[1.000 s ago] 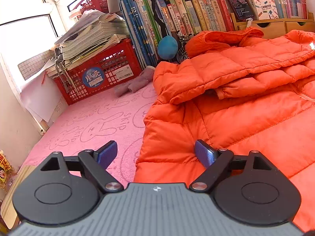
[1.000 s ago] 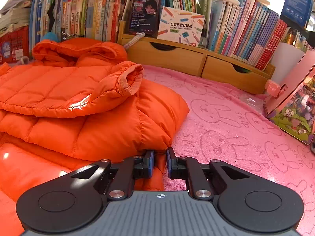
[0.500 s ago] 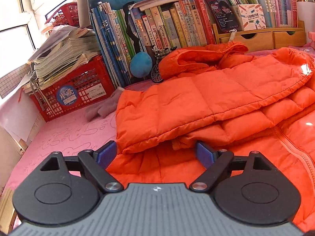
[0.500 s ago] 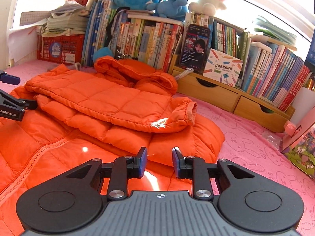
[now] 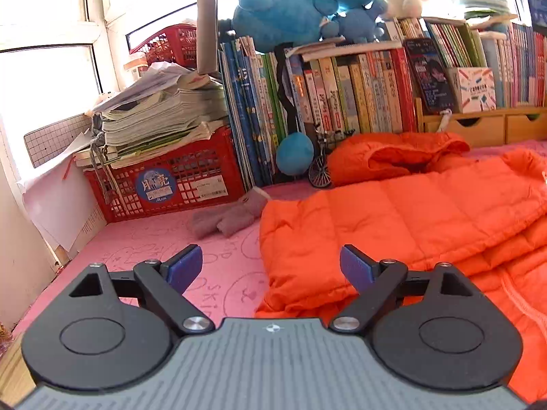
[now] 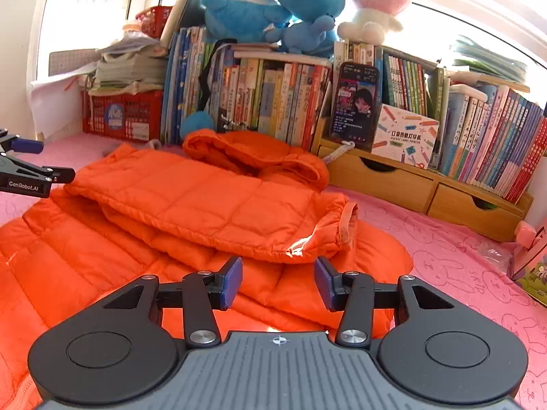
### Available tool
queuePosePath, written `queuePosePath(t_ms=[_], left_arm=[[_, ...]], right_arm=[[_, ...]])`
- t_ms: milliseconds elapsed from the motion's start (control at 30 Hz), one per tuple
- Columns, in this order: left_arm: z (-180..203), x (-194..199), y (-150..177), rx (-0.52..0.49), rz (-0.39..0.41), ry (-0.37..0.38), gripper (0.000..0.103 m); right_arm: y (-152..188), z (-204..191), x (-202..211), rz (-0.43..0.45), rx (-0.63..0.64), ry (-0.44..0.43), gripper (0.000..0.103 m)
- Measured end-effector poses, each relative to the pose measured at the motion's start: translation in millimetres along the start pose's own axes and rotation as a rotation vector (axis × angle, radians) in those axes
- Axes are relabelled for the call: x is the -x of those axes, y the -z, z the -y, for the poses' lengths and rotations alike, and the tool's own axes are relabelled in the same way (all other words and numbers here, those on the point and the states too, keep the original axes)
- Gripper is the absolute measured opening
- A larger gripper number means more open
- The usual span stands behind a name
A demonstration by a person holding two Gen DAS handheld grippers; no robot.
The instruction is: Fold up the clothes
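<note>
Jacket: an orange puffer jacket [image 6: 191,212] lies spread on a pink bunny-print cover [image 6: 454,266], one sleeve folded across its body, the cuff [image 6: 345,225] pointing right and the hood [image 6: 253,153] bunched at the far end.
Left gripper: the left gripper [image 5: 271,266] hangs above the jacket's left edge, blue-padded fingers spread wide with nothing between them; it also shows at the left border of the right wrist view [image 6: 24,164].
Right gripper: the right gripper [image 6: 278,282] hovers over the near part of the jacket, jaws apart and empty.
Backdrop: a row of books [image 5: 342,92] lines the far wall, with a red crate [image 5: 171,181] stacked with papers at far left, wooden drawers [image 6: 424,188] at far right and plush toys [image 6: 294,3] on top.
Beside the jacket: a small grey cloth [image 5: 229,218] lies on the cover, left of the jacket.
</note>
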State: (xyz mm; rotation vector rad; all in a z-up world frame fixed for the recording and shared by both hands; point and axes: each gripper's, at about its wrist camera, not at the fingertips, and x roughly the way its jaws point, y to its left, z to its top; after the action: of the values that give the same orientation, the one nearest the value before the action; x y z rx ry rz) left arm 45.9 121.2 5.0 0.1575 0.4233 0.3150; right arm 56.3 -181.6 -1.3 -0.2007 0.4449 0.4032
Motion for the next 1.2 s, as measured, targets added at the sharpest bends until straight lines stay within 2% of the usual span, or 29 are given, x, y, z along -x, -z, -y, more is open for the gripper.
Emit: queuePosePath(t_ms=[67,167,267,367,433,567,667,800,867,933,1033,1067,1133,1200], left_arm=[[5,-20,-13,0.016,0.008,-0.043,0.090],[10,-51,-24,0.039,-0.015,-0.079,0.090],[15,-78,-16,0.024,-0.065,-0.121,0.090],[16,-101,1,-0.013,-0.133,-0.160,0.090],[13,-114,13,-0.007,-0.181,-0.143,0.093],[5,-125,15,0.034,-0.246,-0.111,0.099],[8,-127,16,0.023,-0.256,-0.118,0.100],[13,-125,13,-0.014,-0.253,-0.138,0.100],[10,-114,8,-0.012,-0.253,-0.140,0.095],[3,-92,2,0.019,-0.238,-0.114,0.095],[-4,-43,-6,0.057,-0.187,-0.015,0.095],[-3,-25,-7,0.054,-0.186,0.009,0.095],[3,10,-2,0.044,-0.197,0.043,0.095],[9,44,12,0.035,-0.180,0.097,0.095]], right_arm=[[-17,6,-13,0.032,-0.046,0.048,0.051],[-29,11,-45,-0.001,-0.102,0.110,0.051],[-41,17,-76,-0.034,-0.159,0.173,0.050],[-27,18,-103,-0.149,-0.189,0.215,0.034],[-8,13,-110,-0.184,-0.158,0.242,0.034],[16,5,-108,-0.169,-0.135,0.255,0.035],[16,3,-111,-0.177,-0.132,0.263,0.036],[12,-7,-113,-0.184,-0.064,0.299,0.036],[11,-11,-111,-0.181,-0.029,0.315,0.036],[9,-11,-97,-0.167,-0.050,0.307,0.039],[8,-9,-66,-0.144,-0.113,0.262,0.058],[8,-11,-52,-0.138,-0.126,0.240,0.068],[9,-19,-21,-0.128,-0.135,0.193,0.071],[15,-31,9,-0.111,-0.130,0.152,0.080]])
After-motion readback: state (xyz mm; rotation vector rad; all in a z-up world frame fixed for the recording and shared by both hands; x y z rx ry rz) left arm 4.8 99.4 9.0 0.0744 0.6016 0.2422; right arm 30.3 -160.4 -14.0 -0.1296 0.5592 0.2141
